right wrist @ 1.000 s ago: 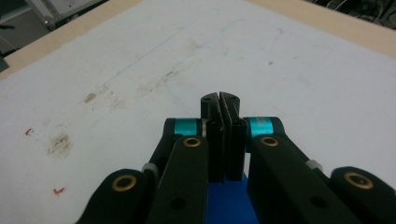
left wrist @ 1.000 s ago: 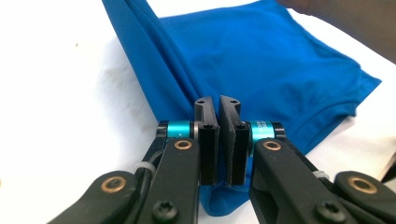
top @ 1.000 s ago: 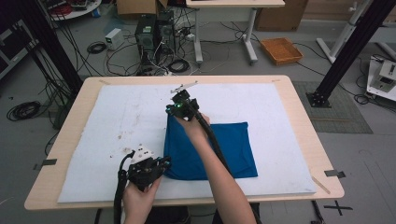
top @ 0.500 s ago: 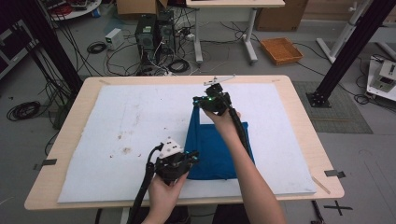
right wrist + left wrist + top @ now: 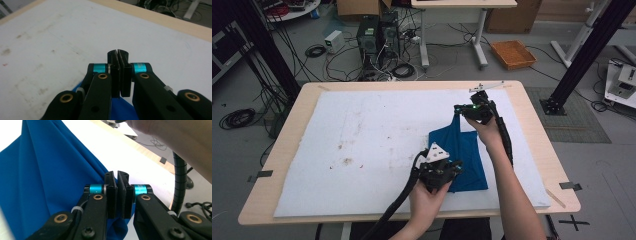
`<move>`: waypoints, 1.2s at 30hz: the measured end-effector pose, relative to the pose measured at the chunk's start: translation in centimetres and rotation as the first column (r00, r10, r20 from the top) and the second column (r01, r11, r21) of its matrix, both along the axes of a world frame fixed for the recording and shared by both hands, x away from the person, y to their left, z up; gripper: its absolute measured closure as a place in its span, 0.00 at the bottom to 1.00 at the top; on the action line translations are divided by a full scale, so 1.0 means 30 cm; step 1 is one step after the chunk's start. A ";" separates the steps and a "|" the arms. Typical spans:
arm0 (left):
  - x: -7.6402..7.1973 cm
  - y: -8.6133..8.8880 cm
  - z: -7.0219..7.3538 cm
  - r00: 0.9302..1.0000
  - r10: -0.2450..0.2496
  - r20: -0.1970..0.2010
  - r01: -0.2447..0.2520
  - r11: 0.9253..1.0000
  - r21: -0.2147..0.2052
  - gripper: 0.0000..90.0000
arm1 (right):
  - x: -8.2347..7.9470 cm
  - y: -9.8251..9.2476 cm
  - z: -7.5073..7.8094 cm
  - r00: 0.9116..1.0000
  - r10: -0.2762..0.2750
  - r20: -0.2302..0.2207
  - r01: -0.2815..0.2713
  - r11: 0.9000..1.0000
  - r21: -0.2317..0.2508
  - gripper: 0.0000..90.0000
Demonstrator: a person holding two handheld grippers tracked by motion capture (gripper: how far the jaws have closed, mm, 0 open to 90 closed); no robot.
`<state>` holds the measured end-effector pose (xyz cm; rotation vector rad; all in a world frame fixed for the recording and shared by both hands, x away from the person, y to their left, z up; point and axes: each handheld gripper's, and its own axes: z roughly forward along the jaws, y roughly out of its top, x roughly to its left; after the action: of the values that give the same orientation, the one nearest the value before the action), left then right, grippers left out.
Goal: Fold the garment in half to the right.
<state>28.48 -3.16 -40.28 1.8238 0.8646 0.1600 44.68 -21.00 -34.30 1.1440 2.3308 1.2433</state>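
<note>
A blue cloth [image 5: 462, 150] lies bunched and narrow on the white mat [image 5: 362, 130], right of centre. My left gripper [image 5: 454, 167] is shut on the cloth's near edge, low over the mat. In the left gripper view the pads [image 5: 111, 182] are pressed together, with blue folds [image 5: 45, 182] beside and below them. My right gripper [image 5: 459, 110] is shut on the cloth's far corner and holds it lifted, near the table's far right. In the right gripper view its jaws [image 5: 117, 56] are closed, and blue fabric [image 5: 120, 110] hangs beneath them.
The mat has brown stains [image 5: 344, 160] on its left half. The wooden table edge [image 5: 537, 140] runs close to the right of both hands. On the floor behind the table are computer cases, cables and an orange tray [image 5: 513, 53].
Both hands have moved to the right across the table, pulling the blue cloth with them. The cloth, first spread wide, is now gathered into a narrower, taller shape.
</note>
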 end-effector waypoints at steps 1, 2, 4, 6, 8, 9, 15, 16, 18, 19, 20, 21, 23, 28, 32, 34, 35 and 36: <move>0.007 -0.017 -0.010 1.000 -0.004 -0.012 0.004 1.000 -0.004 0.96 | 0.004 -0.015 -0.010 1.000 -0.004 -0.004 0.004 1.000 -0.005 0.99; 0.014 -0.033 -0.020 1.000 -0.008 -0.021 0.008 1.000 -0.005 0.96 | 0.008 -0.029 -0.022 1.000 -0.012 -0.012 0.011 1.000 -0.013 0.99; 0.025 -0.061 -0.038 0.999 -0.009 -0.033 0.009 1.000 0.000 0.96 | 0.015 -0.053 -0.048 0.999 -0.024 -0.027 0.023 0.999 -0.034 0.99; 0.036 -0.085 -0.055 0.999 -0.011 -0.046 0.011 1.000 0.001 0.96 | 0.023 -0.073 -0.077 0.999 -0.031 -0.040 0.029 0.998 -0.052 0.99; 0.046 -0.104 -0.069 0.998 -0.013 -0.055 0.014 1.000 0.007 0.95 | 0.033 -0.085 -0.101 0.997 -0.047 -0.068 0.040 0.994 -0.097 0.99; 0.052 -0.112 -0.076 0.998 -0.015 -0.060 0.015 1.000 0.004 0.96 | 0.036 -0.089 -0.109 0.996 -0.049 -0.070 0.040 0.992 -0.118 0.99; 0.075 -0.160 -0.100 0.995 -0.058 -0.082 0.055 0.998 -0.031 0.94 | 0.048 -0.096 -0.128 0.995 -0.089 -0.054 0.075 0.974 -0.216 0.99; 0.075 -0.162 -0.102 0.994 -0.083 -0.073 0.079 0.995 -0.055 0.87 | 0.049 -0.096 -0.131 0.993 -0.102 -0.057 0.086 0.970 -0.229 0.97; 0.067 -0.158 -0.097 0.992 -0.111 -0.057 0.107 0.991 -0.078 0.74 | 0.049 -0.101 -0.134 0.988 -0.147 -0.053 0.128 0.957 -0.262 0.91; 0.061 -0.153 -0.092 0.991 -0.127 -0.042 0.123 0.989 -0.085 0.71 | 0.048 -0.108 -0.135 0.987 -0.155 -0.053 0.135 0.953 -0.271 0.89; 0.055 -0.146 -0.086 0.990 -0.137 -0.025 0.135 0.988 -0.080 0.66 | 0.045 -0.114 -0.134 0.984 -0.171 -0.054 0.150 0.950 -0.274 0.84; 0.049 -0.137 -0.078 0.990 -0.139 -0.019 0.137 0.987 -0.081 0.64 | 0.040 -0.121 -0.129 0.979 -0.196 -0.056 0.173 0.946 -0.274 0.83; 0.038 -0.106 -0.061 0.990 -0.139 -0.005 0.139 0.987 -0.081 0.64 | 0.017 -0.140 -0.114 0.977 -0.212 -0.039 0.196 0.950 -0.244 0.81; 0.018 0.020 -0.011 0.991 -0.132 0.020 0.133 0.987 -0.086 0.62 | -0.081 -0.175 -0.114 0.980 -0.187 -0.070 0.178 0.977 -0.121 0.79; 0.005 0.148 0.012 0.994 -0.099 0.035 0.100 0.994 -0.052 0.62 | -0.152 -0.177 -0.161 0.983 -0.164 -0.086 0.162 0.986 -0.027 0.79; -0.005 0.215 0.017 0.996 -0.080 0.034 0.082 0.996 -0.044 0.61 | -0.166 -0.170 -0.190 0.981 -0.174 -0.087 0.174 0.985 -0.016 0.79; -0.010 0.249 0.019 0.997 -0.070 0.034 0.071 0.997 -0.038 0.61 | -0.169 -0.168 -0.203 0.978 -0.191 -0.089 0.190 0.982 -0.012 0.79; -0.015 0.281 0.020 0.998 -0.056 0.033 0.058 0.998 -0.038 0.61 | -0.168 -0.170 -0.218 0.976 -0.193 -0.099 0.194 0.981 0.003 0.79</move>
<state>28.02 5.27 -39.68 1.8026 0.7876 0.1344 39.64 -26.10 -40.83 1.4288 2.2182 1.1573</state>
